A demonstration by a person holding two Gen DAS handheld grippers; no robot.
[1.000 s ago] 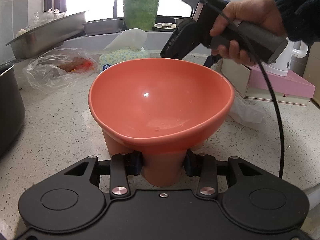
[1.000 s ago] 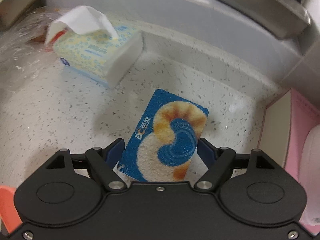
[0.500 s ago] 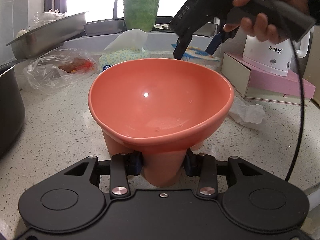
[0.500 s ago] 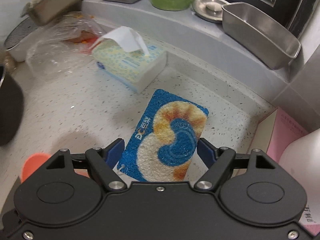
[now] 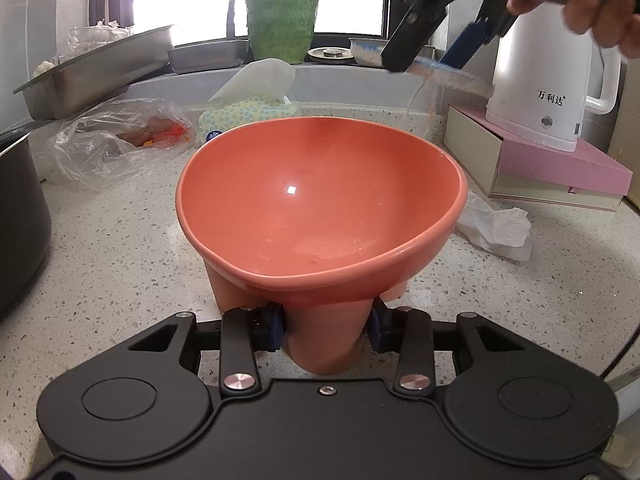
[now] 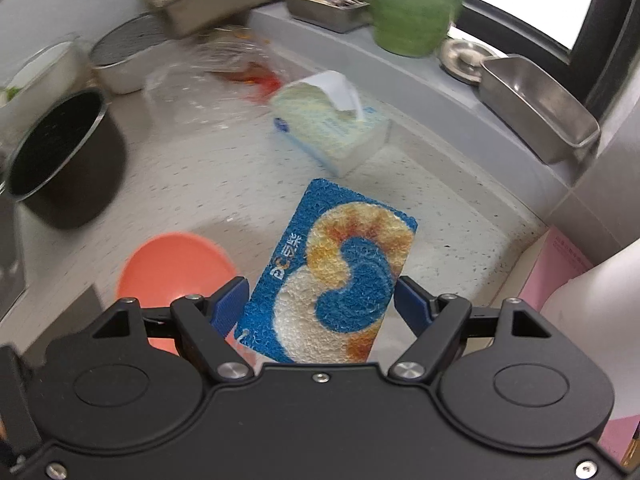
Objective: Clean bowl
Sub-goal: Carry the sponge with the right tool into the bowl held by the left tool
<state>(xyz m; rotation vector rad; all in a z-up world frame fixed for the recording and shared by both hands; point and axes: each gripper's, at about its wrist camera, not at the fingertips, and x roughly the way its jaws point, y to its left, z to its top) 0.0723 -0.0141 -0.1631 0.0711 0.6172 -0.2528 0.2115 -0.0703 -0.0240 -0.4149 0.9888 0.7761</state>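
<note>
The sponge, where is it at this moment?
The sponge is held in the right gripper, in the air over the counter; in the right wrist view the bowl is below it to the left.

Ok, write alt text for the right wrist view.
The right gripper holds a blue, white and orange scouring sponge above a speckled countertop. Below to the left sits the coral bowl, with a dark pot beyond it and a tissue pack ahead; the background is motion-blurred.

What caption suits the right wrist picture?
Right gripper carries a blue patterned sponge above the counter, toward the coral bowl.
</note>
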